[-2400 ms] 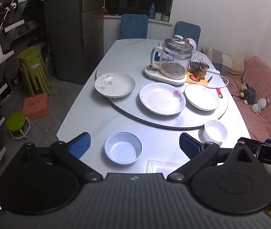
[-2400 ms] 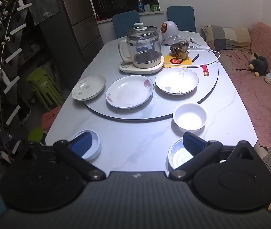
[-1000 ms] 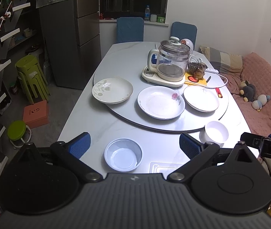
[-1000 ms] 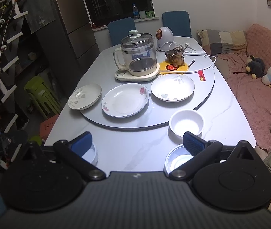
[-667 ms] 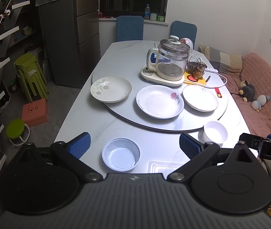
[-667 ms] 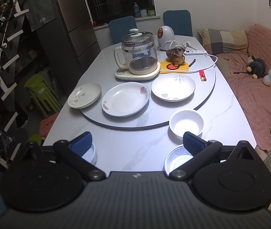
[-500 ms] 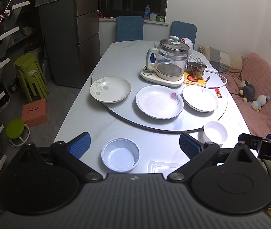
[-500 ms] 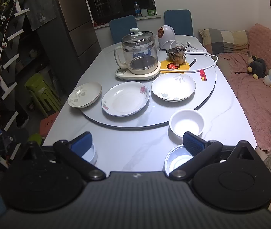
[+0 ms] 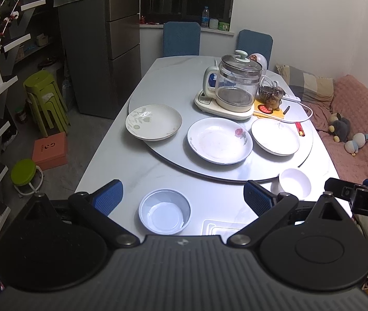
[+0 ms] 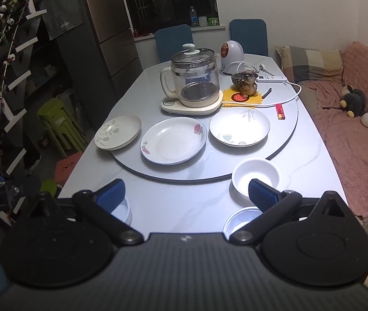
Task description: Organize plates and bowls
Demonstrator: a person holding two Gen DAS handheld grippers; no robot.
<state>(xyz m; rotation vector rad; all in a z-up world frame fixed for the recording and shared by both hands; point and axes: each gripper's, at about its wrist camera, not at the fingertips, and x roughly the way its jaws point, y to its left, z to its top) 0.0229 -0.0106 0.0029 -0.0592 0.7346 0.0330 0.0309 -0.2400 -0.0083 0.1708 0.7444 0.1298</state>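
Note:
Three plates lie in a row on the grey turntable (image 9: 173, 160): a leaf-patterned plate (image 9: 153, 121) at the left, a rose plate (image 9: 219, 140) in the middle, a white plate (image 9: 275, 136) at the right. Near the table's front edge sit a pale blue bowl (image 9: 164, 211), a white bowl (image 9: 295, 183) and another pale bowl (image 10: 243, 220) partly hidden by my right gripper. My left gripper (image 9: 182, 197) hangs open above the blue bowl, holding nothing. My right gripper (image 10: 186, 193) is open too, empty, with the white bowl (image 10: 255, 176) just past its right finger.
A glass kettle (image 9: 235, 85) on its base, a dog figurine (image 10: 246, 81), a lighter (image 10: 280, 111) and a white cable crowd the turntable's far side. Two blue chairs (image 9: 181, 39) stand behind. Green stools (image 9: 44, 98) lie left, a pink sofa (image 10: 360, 134) right.
Both views have shifted only slightly; the grippers stay open and the dishes have not moved.

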